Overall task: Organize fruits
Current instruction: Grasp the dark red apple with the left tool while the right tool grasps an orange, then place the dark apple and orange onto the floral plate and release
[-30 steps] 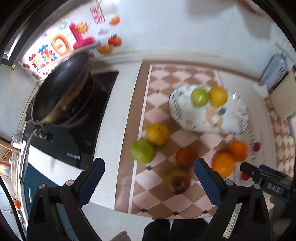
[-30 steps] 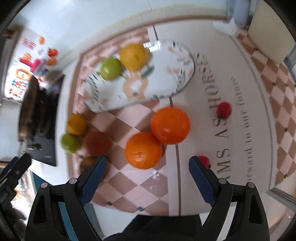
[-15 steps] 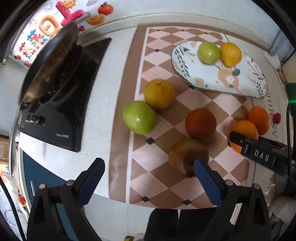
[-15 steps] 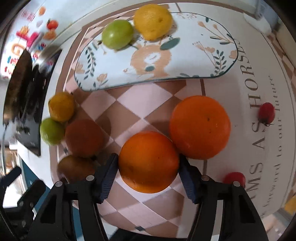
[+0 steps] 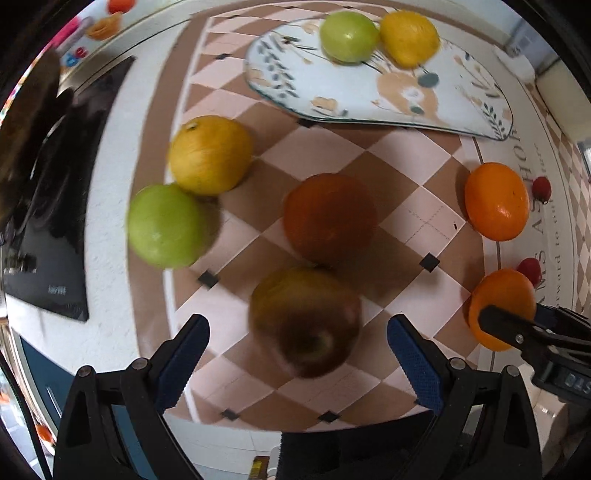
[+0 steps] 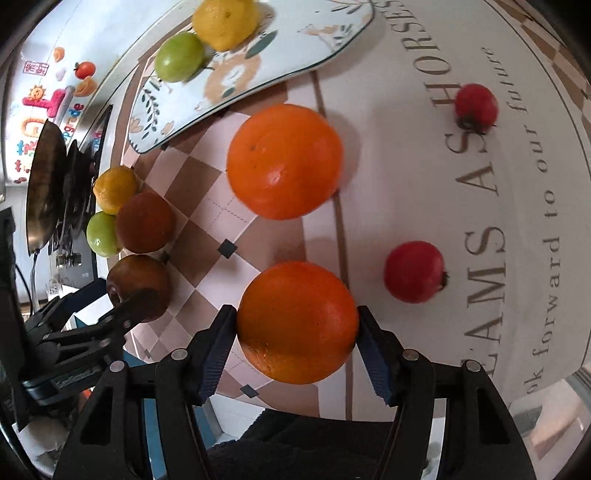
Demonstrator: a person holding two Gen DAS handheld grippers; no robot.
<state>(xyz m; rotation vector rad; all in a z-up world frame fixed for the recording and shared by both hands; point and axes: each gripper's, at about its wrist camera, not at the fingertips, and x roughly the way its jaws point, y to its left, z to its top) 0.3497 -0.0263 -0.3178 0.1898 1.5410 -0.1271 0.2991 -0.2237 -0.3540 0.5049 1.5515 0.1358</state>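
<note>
My right gripper [image 6: 295,328] is shut on an orange [image 6: 297,321], which also shows in the left wrist view [image 5: 502,306]. A second orange [image 6: 282,160] lies just beyond it. My left gripper [image 5: 299,350] is open, its blue pads either side of a brown-green apple [image 5: 304,319] on the checked mat. Past it lie a dark red fruit [image 5: 330,218], a green apple [image 5: 168,225] and a yellow citrus [image 5: 210,153]. The patterned plate [image 5: 461,107] holds a green apple [image 5: 347,35] and a yellow lemon [image 5: 408,37].
Two small red fruits [image 6: 413,271] [image 6: 474,105] lie on the lettered part of the mat at the right. A black induction hob [image 5: 48,206] with a pan [image 6: 46,181] stands at the left. The counter edge is near the bottom.
My right gripper closed on the nearer orange and drew it away from the other orange. My left gripper moved down and forward to the brown-green apple.
</note>
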